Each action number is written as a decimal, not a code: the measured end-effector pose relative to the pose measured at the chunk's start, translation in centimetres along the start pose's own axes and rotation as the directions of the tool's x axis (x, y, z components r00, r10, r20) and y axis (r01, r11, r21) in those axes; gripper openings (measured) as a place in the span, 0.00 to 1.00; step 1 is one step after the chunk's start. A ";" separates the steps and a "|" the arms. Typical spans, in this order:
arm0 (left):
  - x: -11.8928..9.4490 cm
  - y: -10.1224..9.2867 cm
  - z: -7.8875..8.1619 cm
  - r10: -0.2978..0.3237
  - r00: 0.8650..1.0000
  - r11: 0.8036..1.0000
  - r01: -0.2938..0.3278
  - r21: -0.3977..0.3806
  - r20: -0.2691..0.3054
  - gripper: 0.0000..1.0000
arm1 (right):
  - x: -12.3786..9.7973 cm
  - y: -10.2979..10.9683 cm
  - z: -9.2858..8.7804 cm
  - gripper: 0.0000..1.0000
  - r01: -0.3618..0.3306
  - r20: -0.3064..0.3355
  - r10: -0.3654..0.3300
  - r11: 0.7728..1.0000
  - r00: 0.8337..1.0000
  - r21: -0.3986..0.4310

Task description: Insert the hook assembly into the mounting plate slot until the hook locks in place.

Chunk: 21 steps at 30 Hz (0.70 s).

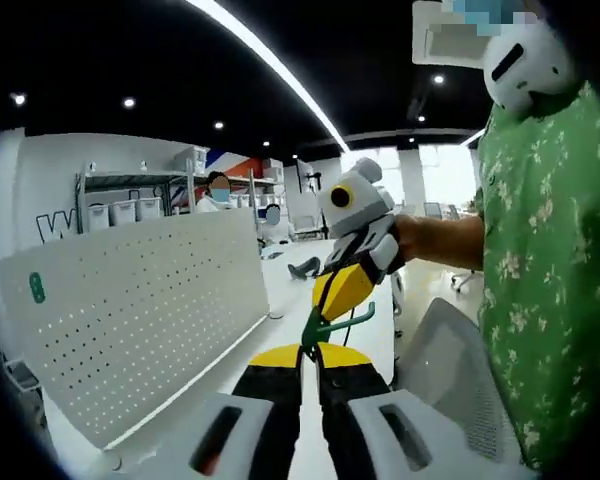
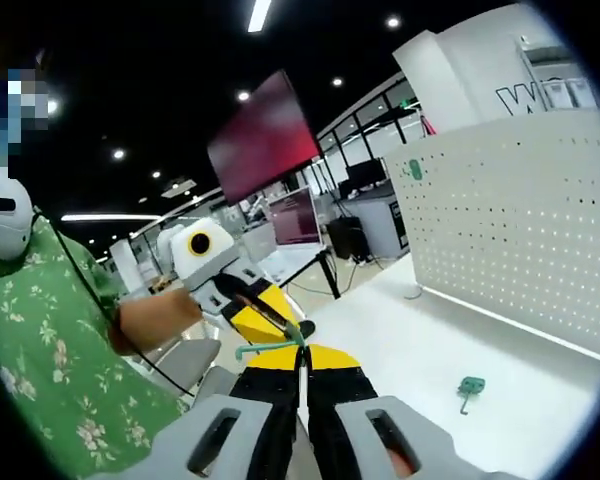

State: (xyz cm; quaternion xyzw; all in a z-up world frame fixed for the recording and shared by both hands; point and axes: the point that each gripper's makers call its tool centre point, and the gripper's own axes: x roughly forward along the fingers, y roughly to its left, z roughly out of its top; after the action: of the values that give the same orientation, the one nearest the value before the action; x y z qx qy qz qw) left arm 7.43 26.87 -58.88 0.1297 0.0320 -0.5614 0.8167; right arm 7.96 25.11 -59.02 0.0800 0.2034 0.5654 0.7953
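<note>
White table [image 2: 540,400], green hook [image 1: 332,325] pinched between both claws' tips

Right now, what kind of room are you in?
Probably an open office or lab: a white pegboard on a white table, shelves of bins, monitors on desks, and ceiling lights.

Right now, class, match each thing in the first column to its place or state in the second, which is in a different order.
1. pegboard
2. green hook
3. second green hook

A. lying on the table
B. white, standing upright
C. pinched between the left tongs and the right tongs

Pairs: 1-B; 2-C; 3-A
</note>
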 end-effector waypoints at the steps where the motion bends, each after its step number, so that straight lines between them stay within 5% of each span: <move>1: 0.1 0.0 -0.1 0.009 1.000 0.999 -0.007 0.052 -0.025 0.06 | 0.0 -0.1 0.0 0.00 0.002 -0.002 -0.002 1.000 1.000 0.002; 8: 0.5 0.2 -0.5 0.062 0.994 0.974 -0.040 0.225 -0.090 0.08 | 0.1 -0.6 -0.3 0.00 0.017 -0.006 -0.016 1.000 1.000 0.023; 21: 0.1 1.0 -0.9 0.091 0.987 0.951 -0.048 0.305 -0.129 0.13 | 0.2 -1.6 -0.2 0.00 0.051 0.003 -0.051 0.997 0.999 0.056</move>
State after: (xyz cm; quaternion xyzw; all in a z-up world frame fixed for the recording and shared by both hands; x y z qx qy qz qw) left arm 8.47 27.31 -59.56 0.2932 -0.0005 -0.5200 0.8023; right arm 9.33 24.76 -59.80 0.0981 0.2195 0.5388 0.8074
